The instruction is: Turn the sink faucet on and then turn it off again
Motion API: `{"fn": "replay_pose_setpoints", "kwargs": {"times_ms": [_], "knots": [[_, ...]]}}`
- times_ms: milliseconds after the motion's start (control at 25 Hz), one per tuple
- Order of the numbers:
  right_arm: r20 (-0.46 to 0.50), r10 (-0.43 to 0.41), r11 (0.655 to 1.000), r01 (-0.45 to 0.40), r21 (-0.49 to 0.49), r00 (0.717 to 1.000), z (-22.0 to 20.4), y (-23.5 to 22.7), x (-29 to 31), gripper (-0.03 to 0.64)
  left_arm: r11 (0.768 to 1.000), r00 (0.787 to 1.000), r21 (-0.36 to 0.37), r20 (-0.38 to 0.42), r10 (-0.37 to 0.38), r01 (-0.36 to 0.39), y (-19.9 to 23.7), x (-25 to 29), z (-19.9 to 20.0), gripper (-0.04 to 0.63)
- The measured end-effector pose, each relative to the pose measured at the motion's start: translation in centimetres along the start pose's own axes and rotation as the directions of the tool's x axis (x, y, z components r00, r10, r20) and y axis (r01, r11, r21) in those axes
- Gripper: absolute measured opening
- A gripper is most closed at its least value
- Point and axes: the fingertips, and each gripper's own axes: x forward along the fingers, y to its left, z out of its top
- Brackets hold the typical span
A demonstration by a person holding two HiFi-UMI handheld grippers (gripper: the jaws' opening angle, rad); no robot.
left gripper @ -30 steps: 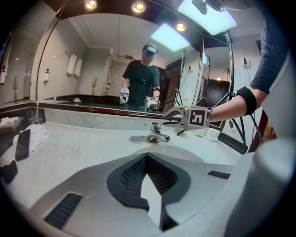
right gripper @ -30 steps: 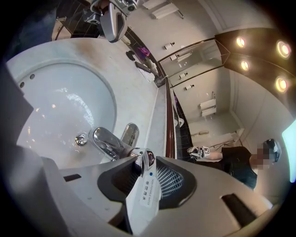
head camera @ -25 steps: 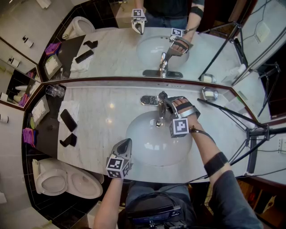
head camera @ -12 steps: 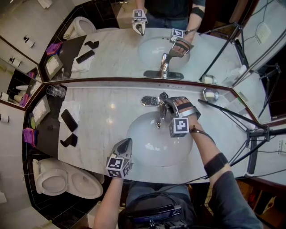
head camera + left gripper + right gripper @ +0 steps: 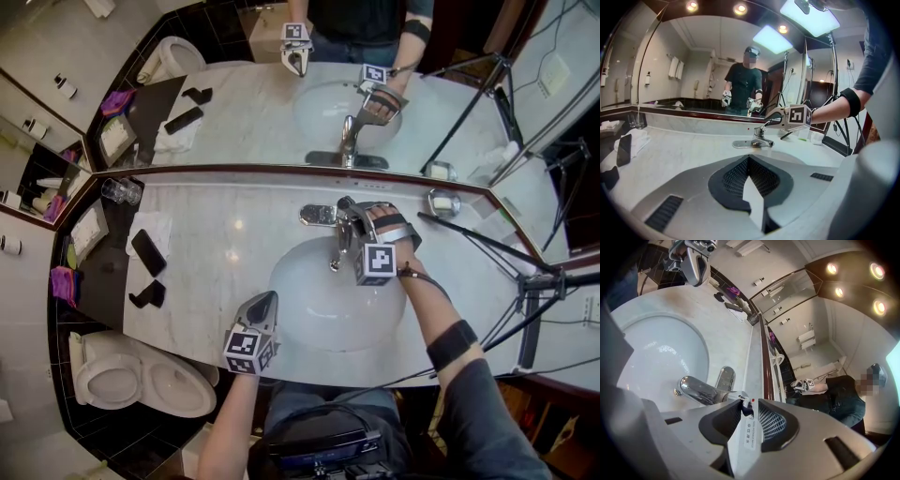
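Note:
The chrome faucet (image 5: 336, 246) stands behind the white basin (image 5: 300, 323), its spout (image 5: 696, 390) reaching over the bowl. No stream of water can be made out. My right gripper (image 5: 352, 217) comes in from the right and is shut on the faucet handle (image 5: 744, 401), whose red dot shows between the pads. In the left gripper view the faucet (image 5: 759, 139) shows with the right gripper's marker cube (image 5: 799, 116) above it. My left gripper (image 5: 268, 302) hangs over the basin's front left rim, shut with nothing in it, well short of the faucet.
A wall mirror (image 5: 234, 112) runs behind the marble counter (image 5: 216, 244). At the counter's left are a glass (image 5: 120, 192), a phone (image 5: 146, 251) on a cloth, and a small black object (image 5: 143, 295). A metal dish (image 5: 441, 201) and tripod legs (image 5: 487, 246) stand right. A toilet (image 5: 141, 375) is lower left.
The right gripper has stayed on the faucet handle with at most a slight roll. The left gripper has not moved. The whole view has shifted a little.

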Motion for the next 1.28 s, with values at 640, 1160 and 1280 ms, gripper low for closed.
{"fn": "replay_pose_setpoints", "kwargs": {"times_ms": [640,1160,1280], "knots": [[-0.061,-0.057,0.998,0.056,-0.010,0.997,0.0,0.7,-2.7,0.133,1.000,0.999,0.028,0.039,-0.013,0.012,-0.3,-2.0,1.8,-0.011],[-0.117,-0.155,0.959,0.178,0.220,0.981,-0.2,0.9,-13.6,0.062,0.990,0.992,0.104,0.073,-0.101,0.093,-2.4,-3.1,4.3,-0.012],[-0.137,-0.174,0.936,0.207,0.285,0.975,-0.3,1.3,-16.3,0.033,0.987,0.989,0.118,0.078,-0.123,0.113,-2.8,-3.3,4.9,-0.012]]}}
